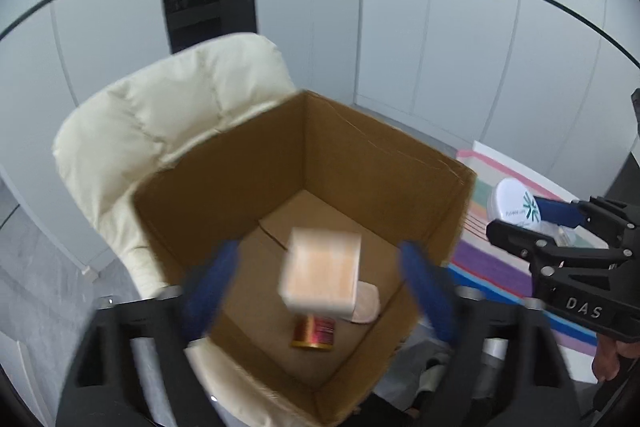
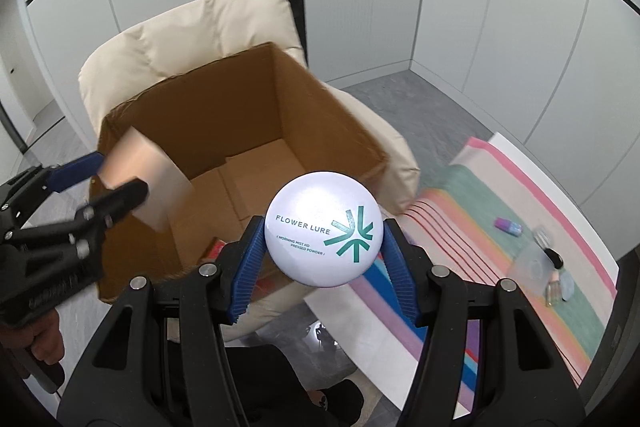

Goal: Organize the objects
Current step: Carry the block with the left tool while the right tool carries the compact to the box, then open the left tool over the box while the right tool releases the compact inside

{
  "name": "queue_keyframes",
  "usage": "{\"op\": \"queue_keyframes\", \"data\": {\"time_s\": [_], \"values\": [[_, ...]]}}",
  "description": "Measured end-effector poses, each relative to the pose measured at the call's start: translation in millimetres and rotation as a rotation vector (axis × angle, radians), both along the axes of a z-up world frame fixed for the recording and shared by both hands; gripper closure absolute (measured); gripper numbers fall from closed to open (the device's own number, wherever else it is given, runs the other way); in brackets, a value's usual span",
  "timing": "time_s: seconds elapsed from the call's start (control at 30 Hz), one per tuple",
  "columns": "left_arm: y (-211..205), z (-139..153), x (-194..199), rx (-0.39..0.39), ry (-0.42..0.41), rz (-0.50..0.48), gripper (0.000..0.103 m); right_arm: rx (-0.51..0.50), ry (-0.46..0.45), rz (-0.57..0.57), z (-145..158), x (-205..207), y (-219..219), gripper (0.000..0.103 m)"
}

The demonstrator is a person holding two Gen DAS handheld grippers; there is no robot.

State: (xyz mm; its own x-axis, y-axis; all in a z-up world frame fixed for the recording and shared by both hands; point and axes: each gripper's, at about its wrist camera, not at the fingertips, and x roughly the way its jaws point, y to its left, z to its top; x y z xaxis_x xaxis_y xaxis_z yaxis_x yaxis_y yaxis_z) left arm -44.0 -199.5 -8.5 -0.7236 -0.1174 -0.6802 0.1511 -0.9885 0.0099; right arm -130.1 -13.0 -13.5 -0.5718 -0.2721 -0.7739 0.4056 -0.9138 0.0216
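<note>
The left gripper (image 1: 320, 291) is hanging over an open cardboard box (image 1: 248, 167) with its blue fingers (image 1: 210, 291) spread wide apart, touching nothing. Between them, and apart from both, a pale pink box (image 1: 322, 273) is showing blurred above the carton's floor; in the right wrist view the same pink box (image 2: 146, 173) is sitting just beyond the left fingertips, over the carton's near-left wall. Under it, on the floor of the carton, a red and gold can (image 1: 314, 335) is lying on its side, and a pale oval pad (image 1: 366, 301) is lying just beside it.

The right gripper (image 2: 323, 247) is pinching a round white powder compact (image 2: 322, 233) between its blue pads (image 2: 250, 267), one pad touching each side, the printed lid facing the camera. The compact is being held outside the carton, near its right-hand corner.

The carton is resting on a cream armchair (image 2: 188, 27). To the right of the right fingers a striped cloth (image 2: 500, 227) is lying, with a small purple item (image 2: 507, 225) and some clear pieces (image 2: 554, 275), too small to make out.
</note>
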Motion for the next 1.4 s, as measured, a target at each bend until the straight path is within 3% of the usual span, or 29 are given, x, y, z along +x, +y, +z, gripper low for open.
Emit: {"op": "queue_keyframes", "data": {"time_s": [0.13,0.43,0.9,0.97,1.03,1.4], "values": [[-17.3,5.9,14.9,-0.03,0.024,0.058,0.0,-0.001,0.001,0.028,0.7,-0.6,-18.5,0.043],[-68.0,0.7,39.5,0.007,0.003,0.15,0.0,-0.005,-0.013,0.096,-2.9,-5.1,-71.3,0.043],[-98.5,-0.1,54.1,0.02,0.001,0.222,0.0,0.016,-0.014,0.165,-12.0,1.0,-118.0,0.043],[-99.7,-1.0,52.5,0.02,-0.002,0.226,0.0,0.007,-0.012,0.163,-11.9,0.4,-117.5,0.037],[-99.9,-1.6,52.3,0.017,-0.005,0.227,0.0,0.001,0.006,0.155,-9.2,1.1,-115.6,0.018],[-90.6,-3.0,44.7,0.004,-0.008,0.208,0.0,0.017,0.04,0.069,-3.3,-5.2,-98.5,0.002]]}}
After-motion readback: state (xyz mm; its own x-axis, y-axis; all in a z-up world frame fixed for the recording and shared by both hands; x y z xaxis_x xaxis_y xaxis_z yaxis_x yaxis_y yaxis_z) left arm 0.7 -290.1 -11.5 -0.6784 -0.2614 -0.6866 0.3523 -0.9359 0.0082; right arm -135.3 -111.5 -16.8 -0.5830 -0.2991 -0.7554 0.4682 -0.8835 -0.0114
